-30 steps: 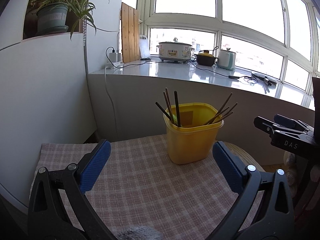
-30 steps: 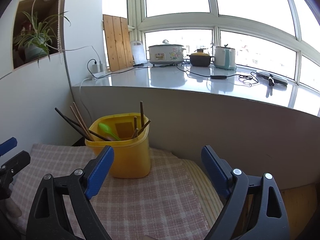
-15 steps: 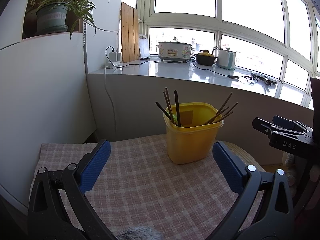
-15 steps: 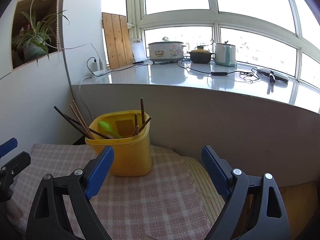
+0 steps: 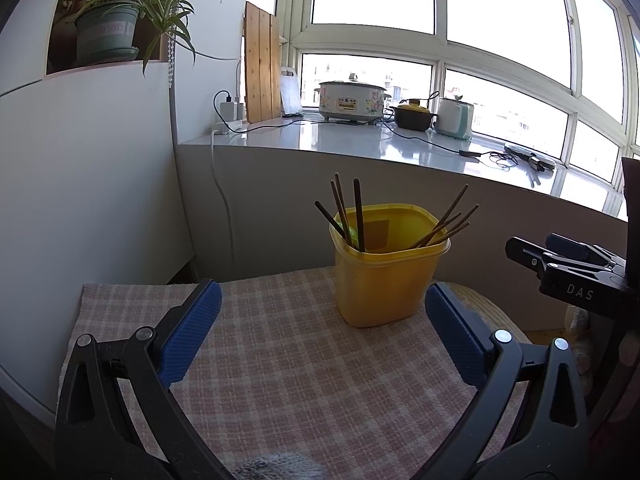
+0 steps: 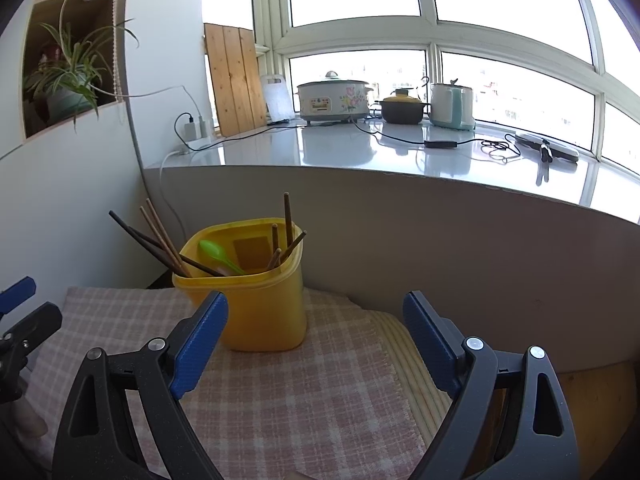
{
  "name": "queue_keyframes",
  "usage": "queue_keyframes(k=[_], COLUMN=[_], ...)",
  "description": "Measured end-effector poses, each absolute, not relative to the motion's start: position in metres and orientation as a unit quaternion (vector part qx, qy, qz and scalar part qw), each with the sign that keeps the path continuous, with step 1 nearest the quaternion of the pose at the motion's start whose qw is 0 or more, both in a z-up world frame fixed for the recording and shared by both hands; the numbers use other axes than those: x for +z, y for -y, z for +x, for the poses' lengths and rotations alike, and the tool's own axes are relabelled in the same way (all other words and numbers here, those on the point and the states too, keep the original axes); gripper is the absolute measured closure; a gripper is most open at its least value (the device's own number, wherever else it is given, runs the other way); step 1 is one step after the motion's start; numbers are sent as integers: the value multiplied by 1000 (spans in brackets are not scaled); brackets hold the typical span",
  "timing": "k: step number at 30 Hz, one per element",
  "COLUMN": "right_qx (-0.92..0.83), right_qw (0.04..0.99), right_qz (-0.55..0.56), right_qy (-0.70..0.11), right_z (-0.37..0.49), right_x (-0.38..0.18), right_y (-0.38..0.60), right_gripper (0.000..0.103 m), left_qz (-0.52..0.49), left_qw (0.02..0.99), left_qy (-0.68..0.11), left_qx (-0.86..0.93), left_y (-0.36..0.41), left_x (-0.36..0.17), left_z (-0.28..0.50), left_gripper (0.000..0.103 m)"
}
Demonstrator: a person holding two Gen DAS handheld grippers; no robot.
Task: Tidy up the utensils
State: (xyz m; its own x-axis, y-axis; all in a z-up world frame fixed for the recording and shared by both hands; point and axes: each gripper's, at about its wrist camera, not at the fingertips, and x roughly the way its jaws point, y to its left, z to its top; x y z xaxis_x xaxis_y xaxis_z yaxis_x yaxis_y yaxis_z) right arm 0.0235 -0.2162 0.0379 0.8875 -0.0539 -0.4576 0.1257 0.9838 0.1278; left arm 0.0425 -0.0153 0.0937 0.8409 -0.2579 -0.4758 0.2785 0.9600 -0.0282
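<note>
Nothing has moved since a second ago: both grippers hang in the same spots above the checked cloth (image 5: 304,380), and the yellow tub (image 5: 386,268) stands where it stood. The left gripper (image 5: 320,334) has its blue-padded jaws spread wide apart with nothing between them; the tub sits just ahead of it, toward its right finger, not touching. The right gripper (image 6: 316,342) is also spread wide and empty; from its camera the tub stands ahead and to the left, partly behind its left finger. Dark chopsticks (image 5: 357,216) lean out of the tub in two bunches, one at each side, and a green spoon (image 6: 220,256) lies inside among them. Well beyond the tub, a white counter (image 6: 360,152) under the windows carries a cooker (image 6: 334,98), a small pot (image 6: 402,108) and a kettle (image 6: 452,106). A potted plant (image 5: 108,32) sits in a niche up to the left.
</note>
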Motion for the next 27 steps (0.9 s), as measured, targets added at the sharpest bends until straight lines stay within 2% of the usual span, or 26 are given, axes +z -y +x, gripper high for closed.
queue_keyframes(k=[27], right_qx=[-48], right_qw=[966], right_qz=[86], right_qy=[-239], right_z=[22], right_x=[36], right_y=[216], right_gripper=[14], left_qz=[22], left_qw=[960], left_qy=[-244], left_qx=[-138], left_y=[16], left_x=[93], left_z=[42], left_gripper=[0])
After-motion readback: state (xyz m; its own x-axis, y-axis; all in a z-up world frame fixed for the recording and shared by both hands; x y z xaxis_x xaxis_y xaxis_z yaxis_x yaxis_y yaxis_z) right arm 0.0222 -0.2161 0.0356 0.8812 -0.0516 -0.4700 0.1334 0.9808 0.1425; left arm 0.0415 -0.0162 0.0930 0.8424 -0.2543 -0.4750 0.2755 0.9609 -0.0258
